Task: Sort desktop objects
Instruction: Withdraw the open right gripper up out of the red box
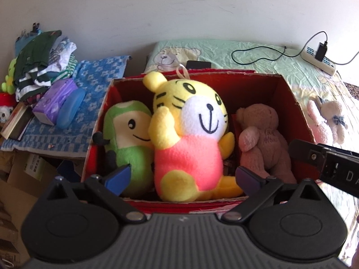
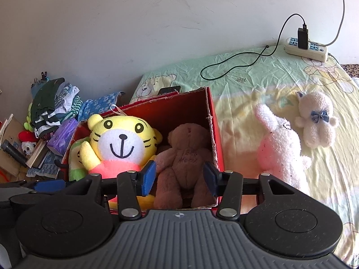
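A red cardboard box (image 1: 298,114) stands on the bed and holds three soft toys. A yellow tiger in a pink top (image 1: 190,130) sits upright in the middle, between the wide-apart fingers of my left gripper (image 1: 182,177), which is open and not pressing on it. A green plush (image 1: 128,134) is at its left. A brown teddy bear (image 2: 186,157) lies at the box's right end (image 2: 212,121), and my right gripper (image 2: 179,176) is shut on its lower body. The right gripper (image 1: 323,163) shows at the box's right edge in the left wrist view.
A pink-white plush rabbit (image 2: 278,150) and a small white bear with a blue bow (image 2: 316,123) lie on the sheet right of the box. A power strip (image 2: 307,49) with a black cable sits by the wall. Folded clothes (image 1: 42,62), a purple tissue pack (image 1: 57,99) and books lie left.
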`<move>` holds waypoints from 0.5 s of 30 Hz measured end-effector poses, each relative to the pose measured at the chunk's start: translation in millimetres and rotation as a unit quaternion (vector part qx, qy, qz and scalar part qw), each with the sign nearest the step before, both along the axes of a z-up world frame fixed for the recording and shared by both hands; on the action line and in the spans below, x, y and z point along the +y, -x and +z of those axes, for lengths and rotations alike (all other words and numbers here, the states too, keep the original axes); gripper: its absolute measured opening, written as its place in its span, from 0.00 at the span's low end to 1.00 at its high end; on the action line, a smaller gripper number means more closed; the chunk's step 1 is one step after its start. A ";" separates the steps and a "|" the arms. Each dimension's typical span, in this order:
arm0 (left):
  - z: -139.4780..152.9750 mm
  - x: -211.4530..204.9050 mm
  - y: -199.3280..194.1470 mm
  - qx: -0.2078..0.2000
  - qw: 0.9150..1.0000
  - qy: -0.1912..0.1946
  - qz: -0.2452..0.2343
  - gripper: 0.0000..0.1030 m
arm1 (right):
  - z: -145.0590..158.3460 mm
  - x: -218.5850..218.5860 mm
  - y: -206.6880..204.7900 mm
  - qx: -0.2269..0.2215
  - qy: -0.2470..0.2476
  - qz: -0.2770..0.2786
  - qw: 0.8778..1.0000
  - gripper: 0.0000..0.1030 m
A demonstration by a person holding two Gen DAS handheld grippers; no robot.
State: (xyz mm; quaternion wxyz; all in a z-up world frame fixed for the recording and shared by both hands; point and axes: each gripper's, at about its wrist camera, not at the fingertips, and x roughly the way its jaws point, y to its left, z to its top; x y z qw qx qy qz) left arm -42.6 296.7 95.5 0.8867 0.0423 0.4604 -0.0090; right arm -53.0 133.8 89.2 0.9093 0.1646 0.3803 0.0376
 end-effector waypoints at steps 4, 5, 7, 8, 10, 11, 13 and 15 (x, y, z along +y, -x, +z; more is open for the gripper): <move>1.8 -5.6 1.4 -0.006 0.999 -0.022 0.027 0.97 | 1.6 -3.4 -1.9 0.009 0.013 0.005 1.000 0.49; 1.8 -7.2 1.2 -0.005 0.999 -0.027 0.030 0.97 | 1.7 -5.1 -1.4 0.010 0.015 0.006 1.000 0.49; 1.6 -9.8 0.6 -0.001 0.999 -0.030 0.038 0.97 | 1.1 -9.3 0.0 0.011 0.013 0.009 1.000 0.49; 1.5 -11.0 0.3 0.002 0.999 -0.032 0.042 0.97 | 0.8 -11.3 0.7 0.012 0.011 0.011 1.000 0.49; 1.2 -13.4 -0.6 0.008 0.998 -0.038 0.050 0.97 | 0.2 -14.4 1.5 0.014 0.013 0.013 1.000 0.49; 1.1 -14.4 -1.2 0.011 0.998 -0.040 0.054 0.97 | 0.0 -15.6 1.8 0.014 0.015 0.014 1.000 0.49; 1.1 -16.6 -2.4 0.017 0.997 -0.048 0.061 0.97 | 0.3 -18.4 2.1 0.015 0.017 0.016 1.000 0.51; 3.2 -18.2 -3.0 0.018 0.996 -0.050 0.067 0.97 | 1.4 -22.2 2.1 0.014 0.015 0.018 1.000 0.52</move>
